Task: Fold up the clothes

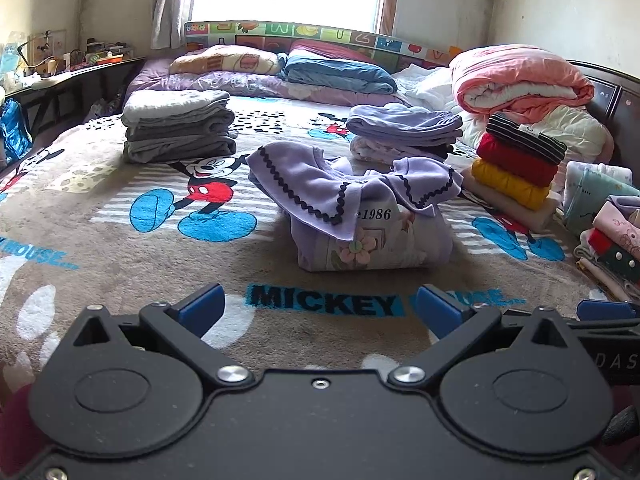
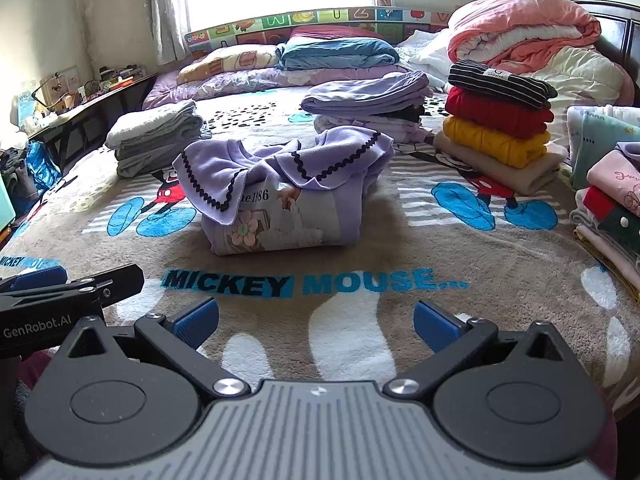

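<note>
A folded lilac top [image 1: 360, 216] with a black-trimmed collar and a flower print lies in the middle of the Mickey Mouse blanket [image 1: 120, 248]; the right wrist view shows the same lilac top [image 2: 280, 200]. My left gripper [image 1: 320, 308] hovers over the blanket in front of the top, open, with nothing between its blue pads. My right gripper [image 2: 316, 324] is likewise open and empty, just short of the top. The left gripper's body [image 2: 72, 292] shows at the left edge of the right wrist view, and a blue pad of the right gripper [image 1: 606, 310] shows at the right edge of the left wrist view.
Folded stacks ring the top: grey clothes [image 1: 178, 126] at back left, lilac pieces [image 1: 404, 132] behind, a striped, red, yellow and beige pile [image 1: 516, 164] at right, and more clothes [image 1: 612, 240] at far right. Pillows and a pink quilt [image 1: 520, 80] lie at the headboard. A cluttered desk [image 1: 60, 68] stands left.
</note>
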